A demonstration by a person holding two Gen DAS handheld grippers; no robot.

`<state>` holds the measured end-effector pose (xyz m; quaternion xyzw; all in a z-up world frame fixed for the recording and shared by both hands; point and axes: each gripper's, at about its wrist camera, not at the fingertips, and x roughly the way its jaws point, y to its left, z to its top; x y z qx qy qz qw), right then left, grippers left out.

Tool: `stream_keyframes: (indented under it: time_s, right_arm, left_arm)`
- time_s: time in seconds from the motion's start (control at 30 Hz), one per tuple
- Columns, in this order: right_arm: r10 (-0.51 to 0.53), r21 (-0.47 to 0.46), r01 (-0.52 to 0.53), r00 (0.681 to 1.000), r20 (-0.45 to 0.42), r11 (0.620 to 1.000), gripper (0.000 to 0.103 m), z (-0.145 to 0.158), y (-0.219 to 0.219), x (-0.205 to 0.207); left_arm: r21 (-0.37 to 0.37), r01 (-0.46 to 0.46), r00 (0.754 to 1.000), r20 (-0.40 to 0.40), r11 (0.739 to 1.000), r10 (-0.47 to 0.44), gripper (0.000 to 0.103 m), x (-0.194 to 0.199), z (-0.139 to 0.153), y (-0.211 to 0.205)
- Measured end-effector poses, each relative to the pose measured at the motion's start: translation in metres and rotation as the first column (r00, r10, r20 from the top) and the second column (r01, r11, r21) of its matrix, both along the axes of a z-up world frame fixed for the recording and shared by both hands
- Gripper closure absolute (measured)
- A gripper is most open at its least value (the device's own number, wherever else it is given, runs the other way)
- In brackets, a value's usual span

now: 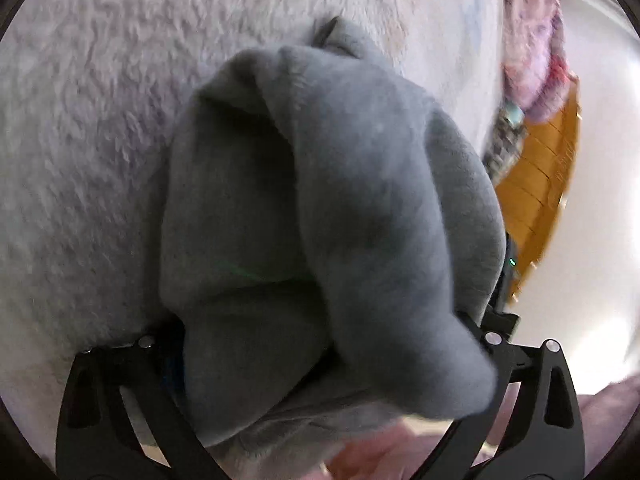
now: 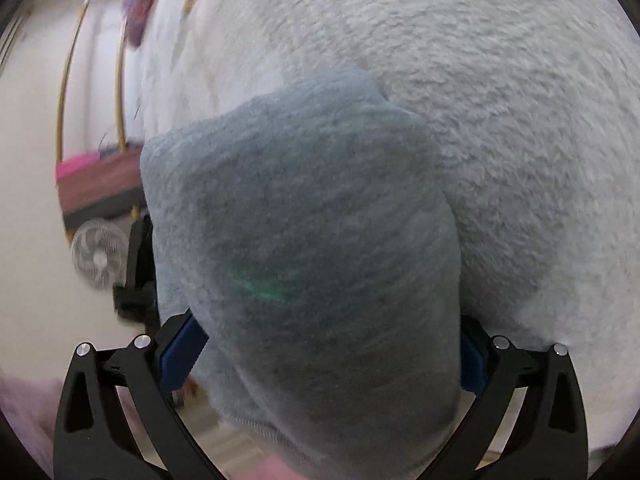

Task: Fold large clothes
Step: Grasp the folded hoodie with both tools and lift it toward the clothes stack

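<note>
plainly no legible writing, grey garment point(image 1: 320, 208) draped between both grippers — left gripper point(image 1: 320, 344), right gripper point(image 2: 320, 344) — jaws spread wide

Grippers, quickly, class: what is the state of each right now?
Left gripper: jaws wide open, grey garment draped between them.
Right gripper: jaws wide open, same garment bunched between.

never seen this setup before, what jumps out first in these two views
A bunched grey garment fills the middle of both wrist views, draped between and over each gripper's fingers. Behind it spreads a fuzzy white blanket. At the left view's right edge sits an orange slatted piece; at the right view's left edge, a small white fan.
</note>
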<state>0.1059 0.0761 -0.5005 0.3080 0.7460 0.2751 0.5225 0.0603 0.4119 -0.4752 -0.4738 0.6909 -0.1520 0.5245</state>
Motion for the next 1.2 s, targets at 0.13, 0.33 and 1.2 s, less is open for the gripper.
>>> stream_keyframes:
  time_s: [0.13, 0.33, 1.2]
  right_arm:
    - [-0.033, -0.131, 0.03, 0.999, -0.024, 0.991, 0.021, 0.022, 0.013, 0.002]
    - [-0.032, -0.135, 0.034, 0.999, 0.016, 0.99, 0.039, 0.074, 0.021, 0.009]
    - [-0.233, -0.045, 0.276, 0.877, 0.42, 0.96, 0.039, 0.301, -0.361, 0.165]
  left_arm:
    - [0.108, -0.063, 0.998, 0.0, 0.992, 0.063, 0.059, -0.006, 0.034, 0.006]
    - [0.198, -0.007, 0.999, 0.05, 0.98, -0.003, 0.076, 0.014, 0.087, -0.003]
    - [0.138, 0.109, 0.867, 0.472, 0.984, -0.162, 0.077, 0.213, 0.272, -0.423]
